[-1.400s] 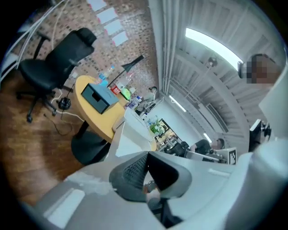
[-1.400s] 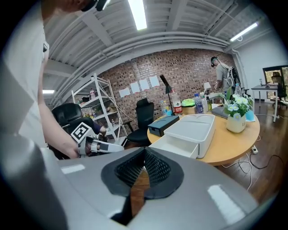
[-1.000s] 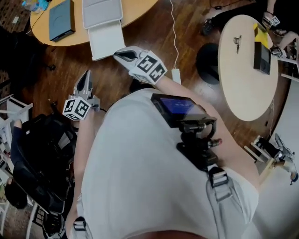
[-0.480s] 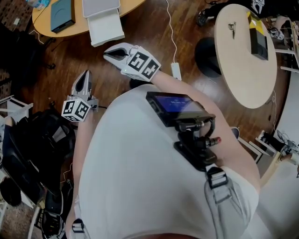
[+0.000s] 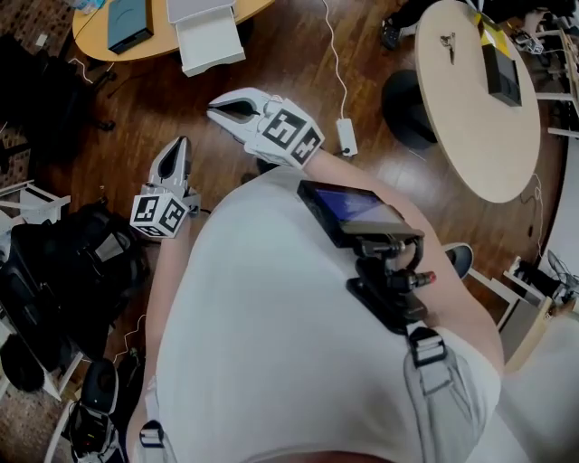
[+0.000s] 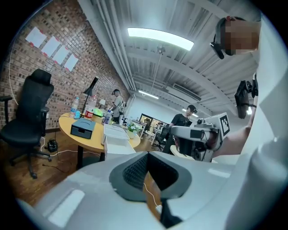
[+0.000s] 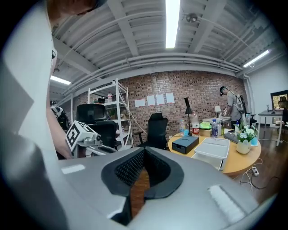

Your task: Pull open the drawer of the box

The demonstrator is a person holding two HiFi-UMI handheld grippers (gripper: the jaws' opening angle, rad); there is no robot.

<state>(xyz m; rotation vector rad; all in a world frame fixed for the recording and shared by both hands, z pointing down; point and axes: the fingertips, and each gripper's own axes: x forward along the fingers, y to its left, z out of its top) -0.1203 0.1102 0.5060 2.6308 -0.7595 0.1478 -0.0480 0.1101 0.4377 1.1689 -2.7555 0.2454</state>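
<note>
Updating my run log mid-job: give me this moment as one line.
left gripper: shut, empty | right gripper: shut, empty | white plastic drawer box: looks pulled open, on round wooden table | grippers clear of it

A moment ago my right tongs (image 5: 215,109) are just beside the open drawer (image 5: 210,51) of the white box (image 5: 201,11). Now they are well apart from it, over the wooden floor (image 5: 280,54). My left tongs (image 5: 180,145) are also farther from the desk (image 5: 161,38), which slides toward the top edge of the head view.
</note>
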